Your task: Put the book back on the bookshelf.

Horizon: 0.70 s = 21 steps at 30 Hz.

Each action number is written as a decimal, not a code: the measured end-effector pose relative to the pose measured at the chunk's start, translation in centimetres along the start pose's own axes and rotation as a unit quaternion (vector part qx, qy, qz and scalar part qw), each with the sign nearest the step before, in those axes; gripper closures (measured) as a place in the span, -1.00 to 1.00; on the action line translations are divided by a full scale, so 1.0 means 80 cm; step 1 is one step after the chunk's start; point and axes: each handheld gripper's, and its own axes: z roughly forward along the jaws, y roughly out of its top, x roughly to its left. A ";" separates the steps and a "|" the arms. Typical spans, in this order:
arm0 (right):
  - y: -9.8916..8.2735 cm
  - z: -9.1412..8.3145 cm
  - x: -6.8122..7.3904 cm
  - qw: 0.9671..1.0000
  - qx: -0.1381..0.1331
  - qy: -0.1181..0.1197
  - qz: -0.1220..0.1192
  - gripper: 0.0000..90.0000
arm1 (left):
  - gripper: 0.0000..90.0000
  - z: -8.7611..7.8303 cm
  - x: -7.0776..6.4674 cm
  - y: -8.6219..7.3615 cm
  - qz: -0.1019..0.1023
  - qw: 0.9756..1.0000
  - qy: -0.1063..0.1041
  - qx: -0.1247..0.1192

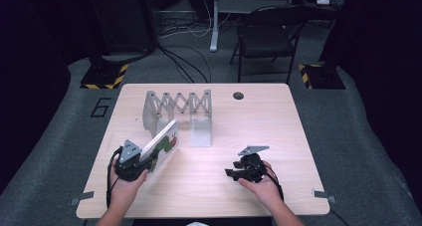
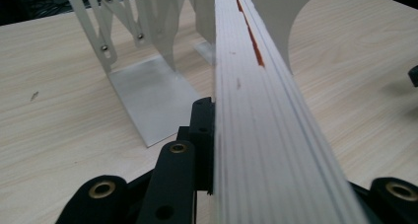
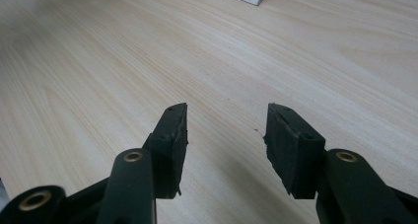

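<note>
presently | left hand-held gripper [image 1: 130, 162] clamps book [image 1: 160, 146] edge-on, aimed at accordion rack [image 1: 176, 109] to slot it upright | right hand-held gripper [image 1: 245, 170] parted, empty, parked on worktop [image 1: 259, 121]

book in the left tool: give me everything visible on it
The book is thin and flat, with a white cover printed in green and red. The left gripper view shows its page edge as stacked white sheets with a red streak. The left tool is shut on its near end, jaws pressing both covers. It stands on edge, tilted, pointing toward the metal accordion book rack, its far end near the rack's left plate.
</note>
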 end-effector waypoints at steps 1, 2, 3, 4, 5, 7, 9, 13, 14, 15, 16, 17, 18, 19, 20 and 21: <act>0.000 0.000 0.000 1.000 0.000 0.000 0.000 0.14 | 0.69 0.000 0.000 0.000 0.000 1.000 0.000 0.000; 0.000 0.000 0.000 1.000 0.001 0.000 0.002 0.14 | 0.69 0.000 0.001 0.000 -0.001 1.000 0.008 -0.001; 0.000 0.000 0.000 1.000 0.000 -0.001 0.001 0.14 | 0.69 0.000 0.002 -0.001 -0.002 1.000 0.014 -0.001; 0.000 -0.001 0.000 1.000 0.003 -0.001 0.004 0.14 | 0.69 0.000 0.003 -0.001 -0.005 1.000 0.019 -0.002; 0.000 0.000 0.000 1.000 0.003 -0.001 0.003 0.14 | 0.69 -0.001 0.004 -0.001 -0.009 1.000 0.023 -0.002; 0.000 0.000 0.001 1.000 0.003 0.000 0.005 0.14 | 0.69 -0.001 0.008 -0.003 -0.017 0.999 0.035 -0.004; 0.000 0.000 0.000 1.000 0.000 0.000 0.002 0.14 | 0.69 0.000 0.011 -0.004 -0.026 0.999 0.043 -0.003; 0.000 0.001 0.000 1.000 0.001 0.000 -0.002 0.14 | 0.69 0.002 0.013 -0.007 -0.038 0.997 0.062 -0.006; 0.000 0.001 0.000 1.000 0.000 0.000 -0.002 0.14 | 0.69 0.002 0.014 -0.007 -0.039 0.997 0.064 -0.005; 0.000 0.001 0.000 1.000 0.001 -0.001 -0.002 0.14 | 0.69 0.003 0.014 -0.007 -0.040 0.997 0.067 -0.005; 0.000 0.002 -0.001 1.000 -0.001 -0.001 -0.005 0.14 | 0.69 0.004 0.014 -0.008 -0.042 0.997 0.069 -0.005; 0.000 0.002 -0.001 1.000 -0.001 -0.001 -0.005 0.13 | 0.69 0.004 0.014 -0.008 -0.044 0.996 0.073 -0.007; 0.000 0.002 -0.001 1.000 -0.001 -0.001 -0.005 0.13 | 0.69 0.005 0.014 -0.008 -0.045 0.996 0.075 -0.007; 0.000 0.002 -0.001 1.000 -0.001 -0.001 -0.005 0.13 | 0.69 0.006 0.014 -0.008 -0.045 0.996 0.075 -0.004; 0.000 0.002 -0.001 1.000 -0.001 -0.001 -0.005 0.14 | 0.68 0.007 0.014 -0.008 -0.043 0.996 0.076 -0.003; 0.000 0.002 0.000 1.000 -0.001 -0.001 -0.006 0.13 | 0.69 0.008 0.014 -0.008 -0.044 0.996 0.077 -0.004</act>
